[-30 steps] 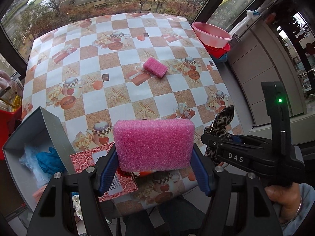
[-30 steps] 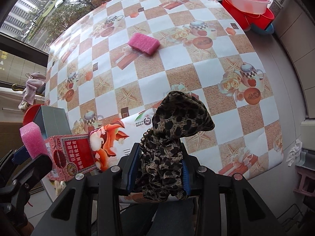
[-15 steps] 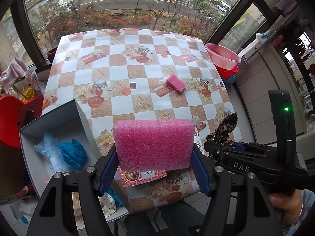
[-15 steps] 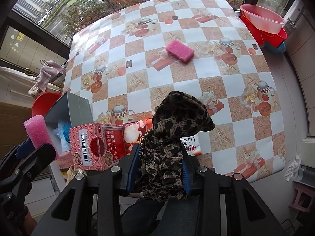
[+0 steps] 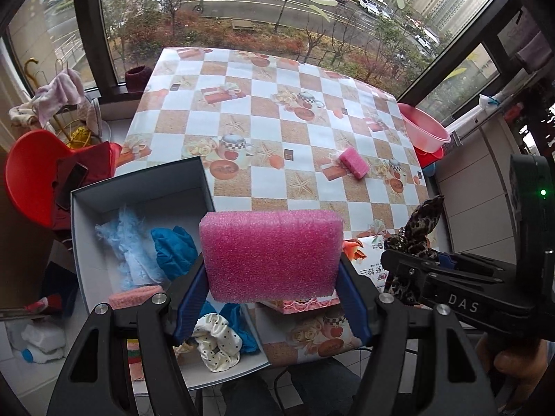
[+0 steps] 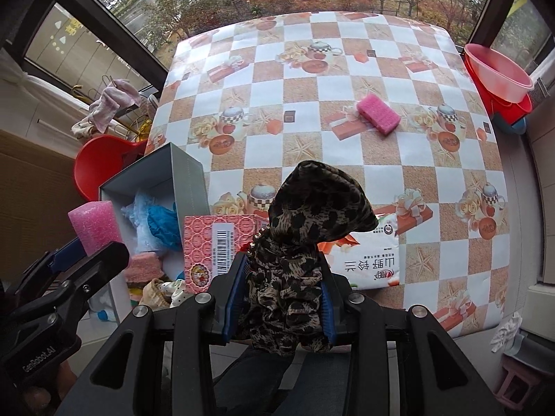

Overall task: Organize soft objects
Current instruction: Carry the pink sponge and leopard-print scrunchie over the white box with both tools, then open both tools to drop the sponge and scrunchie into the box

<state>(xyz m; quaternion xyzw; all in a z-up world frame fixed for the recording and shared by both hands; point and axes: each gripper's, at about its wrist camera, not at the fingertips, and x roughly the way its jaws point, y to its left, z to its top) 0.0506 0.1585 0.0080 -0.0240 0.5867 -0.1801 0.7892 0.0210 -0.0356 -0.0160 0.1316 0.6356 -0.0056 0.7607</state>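
My left gripper (image 5: 272,298) is shut on a large pink foam sponge (image 5: 270,253), held in the air above the near table edge, just right of the open grey box (image 5: 138,194). The sponge also shows in the right wrist view (image 6: 93,225). My right gripper (image 6: 279,298) is shut on a leopard-print scrunchie (image 6: 305,235), held above the near table edge. The scrunchie shows in the left wrist view (image 5: 416,235) too. The box (image 6: 187,170) holds blue fluffy cloth (image 5: 128,246), a blue cloth (image 5: 173,246), a polka-dot scrunchie (image 5: 216,343) and a pink sponge (image 5: 135,294).
A small pink sponge (image 6: 378,112) lies on the checkered tablecloth (image 6: 312,86) at mid-right. A red patterned carton (image 6: 215,246) and a white packet (image 6: 367,260) lie near the front edge. Pink and red basins (image 6: 499,76) stand right of the table. A red chair (image 5: 31,170) stands left.
Both grippers have pulled back and up from the table and swung left; the open box and its contents have come fully into view. Both grips are unchanged.
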